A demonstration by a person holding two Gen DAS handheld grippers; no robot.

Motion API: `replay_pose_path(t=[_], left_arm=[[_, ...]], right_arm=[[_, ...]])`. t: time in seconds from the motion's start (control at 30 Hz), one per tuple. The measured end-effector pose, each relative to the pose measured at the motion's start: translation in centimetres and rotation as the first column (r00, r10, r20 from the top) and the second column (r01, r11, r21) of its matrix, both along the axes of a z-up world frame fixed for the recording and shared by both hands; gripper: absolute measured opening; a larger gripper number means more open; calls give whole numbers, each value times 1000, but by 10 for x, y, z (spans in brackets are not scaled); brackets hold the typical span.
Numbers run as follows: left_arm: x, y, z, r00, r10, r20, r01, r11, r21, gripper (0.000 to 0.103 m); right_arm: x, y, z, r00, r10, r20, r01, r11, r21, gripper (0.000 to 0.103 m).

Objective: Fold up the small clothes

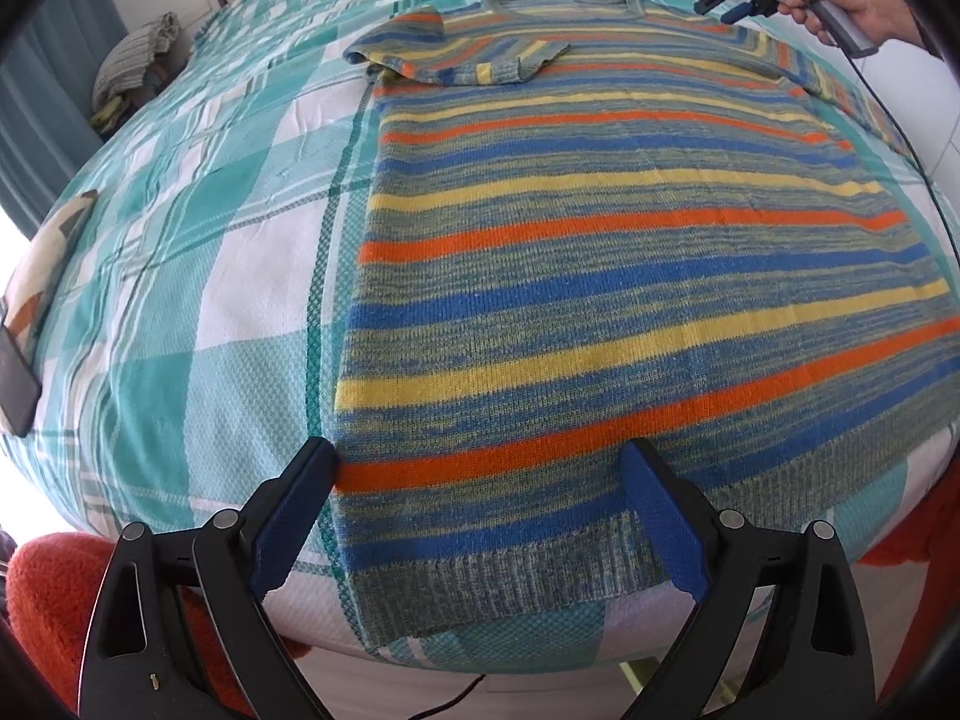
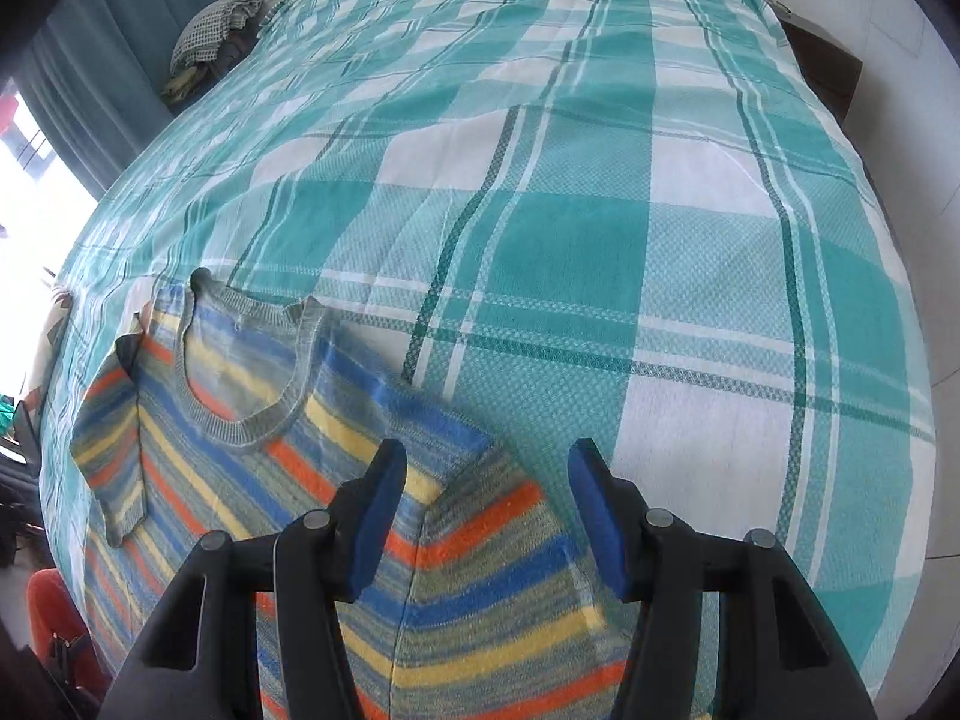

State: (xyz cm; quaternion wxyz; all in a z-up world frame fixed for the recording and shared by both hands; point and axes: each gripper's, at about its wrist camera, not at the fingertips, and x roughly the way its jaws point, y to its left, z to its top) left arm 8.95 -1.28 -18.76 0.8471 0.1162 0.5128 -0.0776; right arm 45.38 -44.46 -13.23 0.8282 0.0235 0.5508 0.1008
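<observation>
Left wrist view: left sleeve (image 1: pixel 456 51) folded in; right claw (image 2: pixel 486 480), released, hovers over right sleeve (image 2: pixel 480 540), left claw (image 1: pixel 480 474) released; next, pinch that sleeve

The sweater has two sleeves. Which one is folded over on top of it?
The sleeve on the left in the left wrist view lies folded across the striped sweater. The other sleeve, beside the right gripper, still sticks out flat.

Left wrist view: close over sweater (image 1: pixel 600 276) hem, facing its neck. Right wrist view: above shoulder. Shared: sweater, plaid bedspread (image 2: pixel 600 180).
</observation>
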Motion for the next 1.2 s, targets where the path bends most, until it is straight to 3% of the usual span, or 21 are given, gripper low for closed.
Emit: replay_pose_path(t=[0.07, 0.1, 0.23, 0.4, 0.47, 0.5, 0.53, 0.6, 0.7, 0.8, 0.87, 0.93, 1.0, 1.03, 1.07, 1.1, 1.2], left_arm=[[3, 2, -2, 1000, 10, -9, -11, 1000, -20, 99], [5, 3, -2, 1000, 16, -13, -16, 999, -31, 99], [6, 4, -2, 1000, 17, -15, -18, 999, -40, 99], [5, 3, -2, 1000, 13, -11, -13, 999, -30, 99], [5, 3, -1, 1000, 14, -11, -14, 999, -31, 99], [4, 3, -1, 1000, 14, -10, -14, 999, -32, 99], [3, 3, 0, 1000, 14, -8, -14, 999, -31, 99], [2, 2, 2, 1000, 12, 0, -12, 1000, -28, 99], [0, 1, 5, 1000, 6, 15, -6, 1000, -27, 98], [-4, 0, 4, 1000, -3, 18, 3, 1000, -24, 98], [-7, -2, 3, 1000, -11, 19, 12, 1000, -15, 98], [-12, -4, 3, 999, -19, 26, 19, 1000, -2, 98], [-16, -5, 4, 999, -22, 36, 21, 1000, 12, 98], [-18, -5, 5, 999, -22, 40, 21, 1000, 16, 98], [-20, -5, 5, 999, -21, 42, 20, 1000, 19, 98], [-21, -5, 5, 999, -20, 42, 19, 1000, 18, 98], [-20, -6, 3, 999, -11, 35, 10, 1000, 16, 98]], right_arm=[[6, 6, -15, 996, 55, -66, -54, 999, 6, 30], [6, 16, -17, 993, 92, -69, -97, 992, -78, 5], [13, 36, -2, 995, 86, 59, -59, 931, -360, 4], [15, 56, -31, 991, 121, 52, -82, 875, -476, 5], [12, 47, -26, 993, 83, 83, -40, 904, -425, 14], [9, 37, -19, 994, 48, 94, -7, 921, -390, 36], [3, 27, -9, 994, 17, 108, 23, 935, -355, 51], [-14, 10, 14, 989, -32, 148, 70, 964, -258, 51], [-68, -34, 43, 982, -134, 130, 132, 991, 25, 51], [-146, -83, 42, 965, -253, 71, 228, 941, 249, 53], [-195, -118, 22, 936, -351, 4, 334, 895, 296, 53], [-244, -159, 0, 867, -496, -43, 493, 843, 216, 53], [-285, -197, -18, 759, -647, -75, 651, 753, 96, 52], [-304, -207, -17, 723, -689, -54, 691, 718, 88, 52], [-320, -210, -10, 708, -706, -16, 703, 702, 116, 52], [-330, -204, -1, 719, -695, 23, 685, 714, 149, 52], [-336, -164, 28, 817, -562, 126, 525, 817, 240, 52]])
